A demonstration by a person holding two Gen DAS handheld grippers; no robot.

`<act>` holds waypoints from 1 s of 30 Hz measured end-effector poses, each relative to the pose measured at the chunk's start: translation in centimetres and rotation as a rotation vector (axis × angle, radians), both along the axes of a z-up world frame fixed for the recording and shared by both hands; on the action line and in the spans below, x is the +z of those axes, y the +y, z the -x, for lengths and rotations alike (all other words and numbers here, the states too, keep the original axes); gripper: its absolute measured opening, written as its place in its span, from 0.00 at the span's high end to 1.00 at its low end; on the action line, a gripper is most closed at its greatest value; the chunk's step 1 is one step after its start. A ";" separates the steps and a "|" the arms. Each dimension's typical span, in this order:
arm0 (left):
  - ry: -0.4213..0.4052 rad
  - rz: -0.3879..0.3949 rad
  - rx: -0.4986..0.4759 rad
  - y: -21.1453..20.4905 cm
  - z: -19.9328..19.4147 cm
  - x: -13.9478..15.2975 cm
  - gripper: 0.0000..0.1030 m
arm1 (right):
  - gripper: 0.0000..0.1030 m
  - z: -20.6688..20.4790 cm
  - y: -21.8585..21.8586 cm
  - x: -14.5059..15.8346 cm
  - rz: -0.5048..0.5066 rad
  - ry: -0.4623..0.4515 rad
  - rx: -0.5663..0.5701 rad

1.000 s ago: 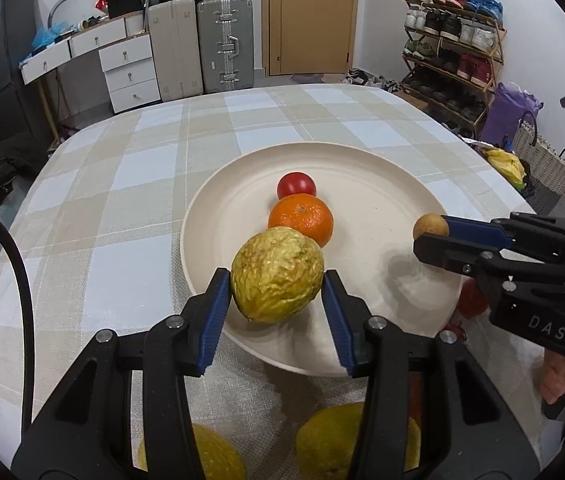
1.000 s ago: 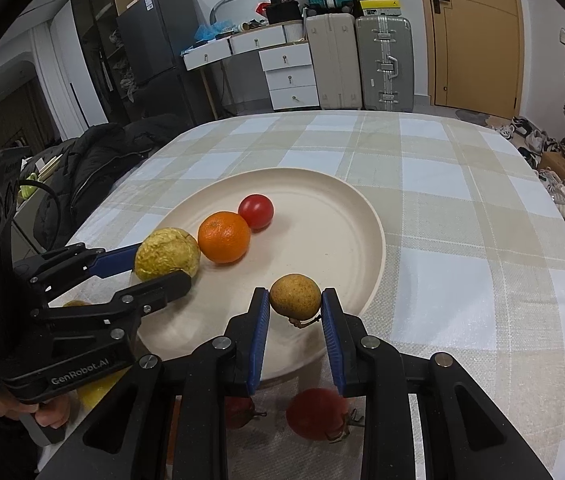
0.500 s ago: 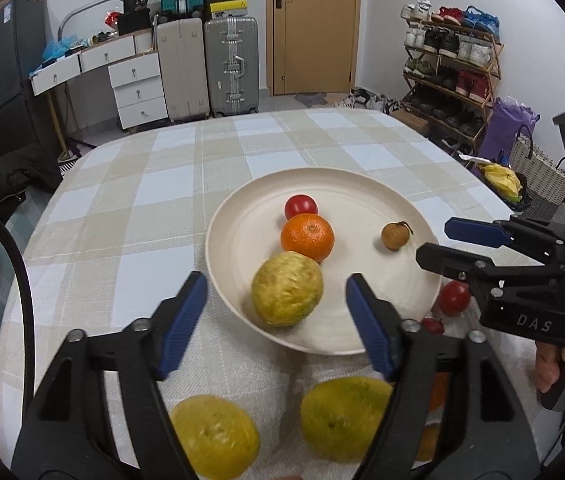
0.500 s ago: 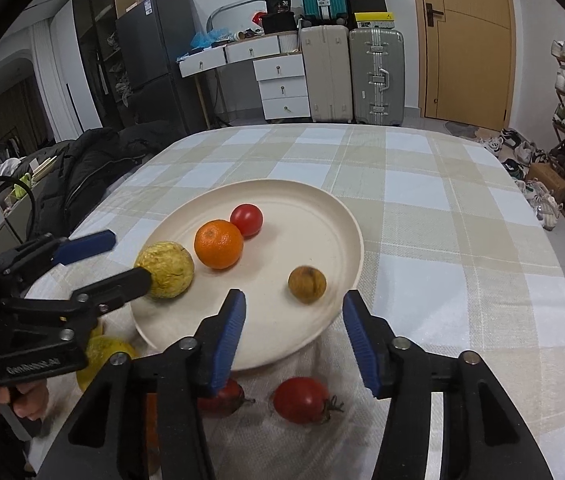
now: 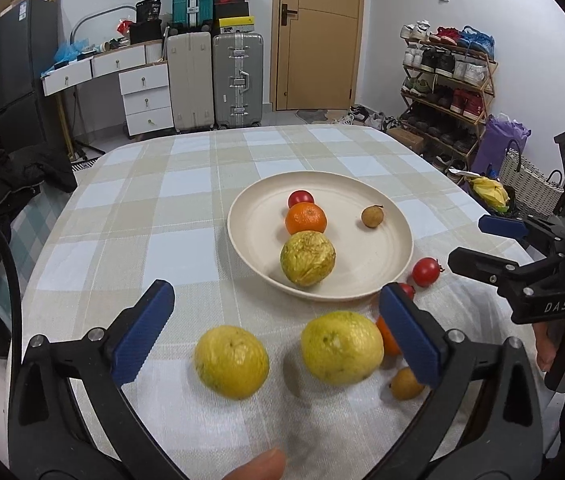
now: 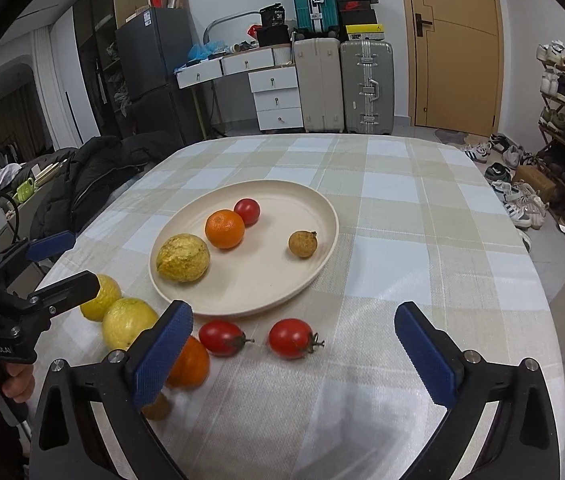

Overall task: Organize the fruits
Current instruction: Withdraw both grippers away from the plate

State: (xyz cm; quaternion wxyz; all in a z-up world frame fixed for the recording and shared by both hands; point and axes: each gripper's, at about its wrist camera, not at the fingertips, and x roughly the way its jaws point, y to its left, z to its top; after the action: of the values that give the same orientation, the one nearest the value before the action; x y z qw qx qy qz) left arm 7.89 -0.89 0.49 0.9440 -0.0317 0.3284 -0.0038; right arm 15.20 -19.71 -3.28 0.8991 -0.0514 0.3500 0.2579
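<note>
A cream plate holds a wrinkled yellow fruit, an orange, a red tomato and a small brown longan. My left gripper is open and empty above two yellow fruits on the cloth. My right gripper is open and empty above two loose tomatoes. An orange and a second longan lie near the front edge.
The round table has a checked cloth. A dark jacket lies off its left side. Suitcases, drawers and a shoe rack stand beyond the table. A basket sits to the right.
Both grippers opened and let go: the wrinkled yellow fruit and the longan now rest on the plate. Both grippers drew back toward the near edge, bringing the loose fruits into view.
</note>
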 end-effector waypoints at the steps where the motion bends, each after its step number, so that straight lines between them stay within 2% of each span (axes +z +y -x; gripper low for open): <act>1: 0.002 0.004 -0.001 0.1 0.3 0.0 0.01 | 0.00 0.2 -0.1 0.0 -0.002 -0.001 0.001; 15: 0.025 -0.025 -0.006 -0.4 1.8 -0.3 0.01 | 0.00 0.9 -0.1 0.1 0.007 0.007 0.026; 30: 0.088 -0.051 0.024 0.4 0.6 -1.8 0.01 | 0.00 -1.2 -0.8 -3.5 0.096 0.096 -0.039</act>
State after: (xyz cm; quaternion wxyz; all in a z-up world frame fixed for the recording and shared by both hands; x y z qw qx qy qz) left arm 7.29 -0.44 -1.29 0.9291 -0.0114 0.3692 0.0172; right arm 16.39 -20.51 -6.75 0.8827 -0.0753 0.4056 0.2251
